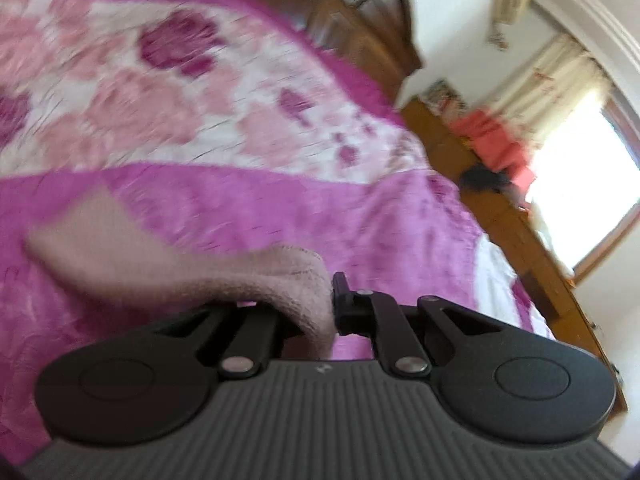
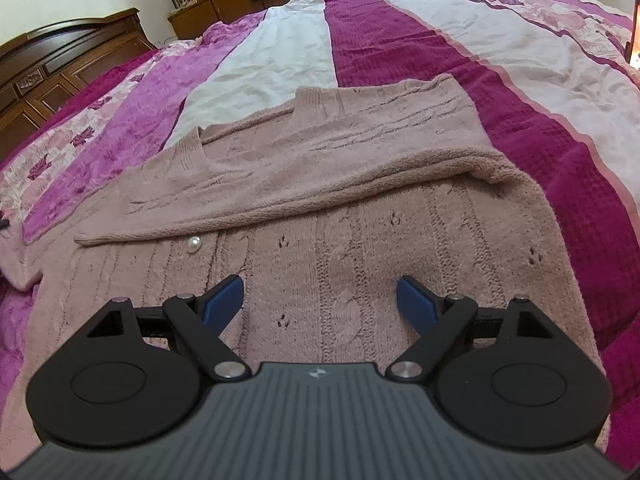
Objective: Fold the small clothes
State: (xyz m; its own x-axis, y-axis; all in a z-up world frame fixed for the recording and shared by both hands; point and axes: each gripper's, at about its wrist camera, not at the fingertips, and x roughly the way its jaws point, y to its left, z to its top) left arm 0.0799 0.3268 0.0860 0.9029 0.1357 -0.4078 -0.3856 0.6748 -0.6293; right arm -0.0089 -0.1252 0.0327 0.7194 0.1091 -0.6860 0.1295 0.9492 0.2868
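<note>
Left gripper (image 1: 326,304): black fingers drawn close, pinching a thick fold of the dusty-pink cable-knit sweater (image 1: 192,264). Knit bunched between the fingers; left finger mostly hidden under the fabric. The held part was lifted off the bed and trailed away to the left. Left wrist view badly motion-blurred, so stitch detail there was lost.

Right gripper (image 2: 320,296): blue-padded fingers spread wide, nothing between them. It hovered low over the sweater (image 2: 320,208); contact with the knit could not be judged.

The sweater lay spread on the bed in the right wrist view, lower body flat toward the camera, with one side folded across the middle so that a rolled edge ran diagonally over it. Ribbed cuffs or hem pieces showed at the far edge. A small round white pearl button (image 2: 194,245) sat just beside the folded edge, left of centre.

Under it all: a quilted bedspread (image 2: 400,40) in magenta, lilac and white stripes with floral panels, which covered the bed. A dark carved wooden headboard (image 2: 60,64) stood at the far left. A wooden cabinet (image 2: 224,4) beyond held books and an orange-red cloth. The left wrist view showed a bright window (image 1: 584,200) with pale curtains.
</note>
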